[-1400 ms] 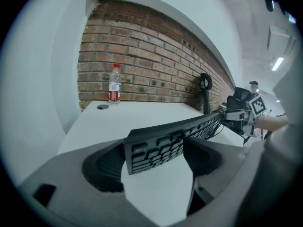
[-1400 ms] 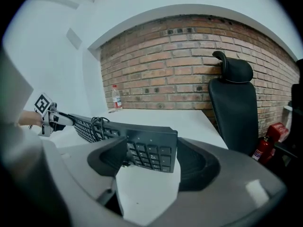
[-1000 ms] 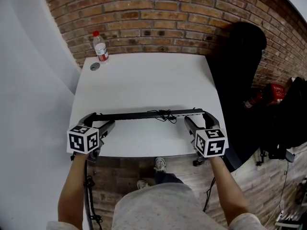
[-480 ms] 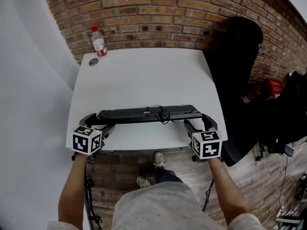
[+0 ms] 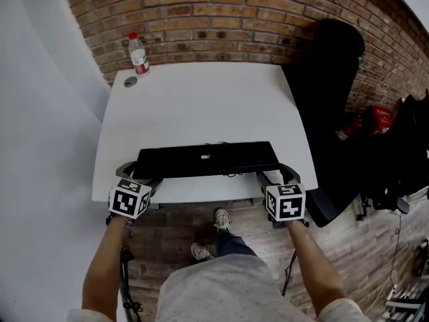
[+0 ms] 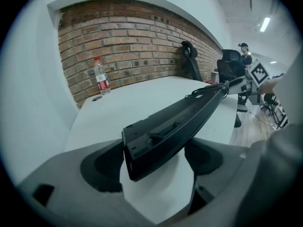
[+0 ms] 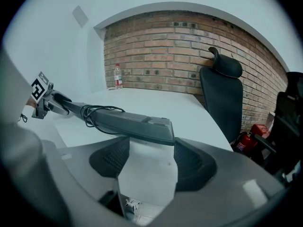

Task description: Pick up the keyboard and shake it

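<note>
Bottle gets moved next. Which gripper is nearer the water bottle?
Left. The left gripper holds the keyboard end on the same side of the table as the bottle; the right gripper, jaws closing on the other end, is farther across.

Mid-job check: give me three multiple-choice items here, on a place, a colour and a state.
1. On the table, the water bottle stands at: A the far left corner; B the near right corner; C the middle.
2. The keyboard is: A white; B black; C red.
3. The keyboard is: A loose on the table; B gripped at both ends; C balanced on the bottle.
Answers: 1 A, it stands far left by the brick wall. 2 B, its casing is black. 3 B, left claw and right claw, its jaws closing, each clamp an end.
</note>
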`<state>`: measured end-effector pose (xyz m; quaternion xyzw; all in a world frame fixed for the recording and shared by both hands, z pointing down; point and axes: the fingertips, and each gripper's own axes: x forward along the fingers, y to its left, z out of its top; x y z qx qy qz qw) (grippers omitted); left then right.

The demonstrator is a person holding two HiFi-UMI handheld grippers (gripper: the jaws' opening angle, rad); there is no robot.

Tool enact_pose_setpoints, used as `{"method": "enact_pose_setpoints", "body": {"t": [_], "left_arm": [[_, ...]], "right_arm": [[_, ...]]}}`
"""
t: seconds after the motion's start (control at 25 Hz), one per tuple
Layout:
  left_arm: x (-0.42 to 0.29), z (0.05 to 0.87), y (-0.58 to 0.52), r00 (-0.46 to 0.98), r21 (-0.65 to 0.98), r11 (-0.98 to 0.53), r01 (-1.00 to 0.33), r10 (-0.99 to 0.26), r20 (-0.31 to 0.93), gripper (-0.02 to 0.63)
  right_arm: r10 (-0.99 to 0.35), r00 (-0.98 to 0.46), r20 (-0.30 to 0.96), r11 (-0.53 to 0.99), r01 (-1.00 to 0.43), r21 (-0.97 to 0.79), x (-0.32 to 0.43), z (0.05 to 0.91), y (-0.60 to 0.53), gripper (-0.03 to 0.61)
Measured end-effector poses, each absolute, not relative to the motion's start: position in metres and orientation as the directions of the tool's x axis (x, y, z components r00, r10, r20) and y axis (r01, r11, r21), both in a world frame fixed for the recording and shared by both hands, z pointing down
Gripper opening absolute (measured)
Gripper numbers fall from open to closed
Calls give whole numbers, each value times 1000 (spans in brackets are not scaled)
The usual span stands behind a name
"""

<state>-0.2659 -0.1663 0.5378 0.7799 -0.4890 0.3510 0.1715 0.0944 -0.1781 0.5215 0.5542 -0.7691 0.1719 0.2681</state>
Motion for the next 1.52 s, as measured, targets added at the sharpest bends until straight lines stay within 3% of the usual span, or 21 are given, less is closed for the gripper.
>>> {"method": "enact_pose_setpoints", "body": {"t": [0.4,0.76,0.92,1.52], "left_arm": [[-267,560,-146,257,-61,-467,-882,-584,770,410],[-264,554,-124,302,14,-445,-895,-585,753,407],[-250,540,-121,326,42,-423,-905,-628,706,407],[-168,429,-123,457,148,-437,-887,-787,414,258]], "right_arm": [[-708,-174,685,373,-915,152,99,546,-149,284],[-719,-167,674,338,-932,129,88,543,-137,275],[-735,-187,652,341,-933,116,77,529,-133,253],[-801,-369,472,429,-903,24,1,434,-119,173]]}}
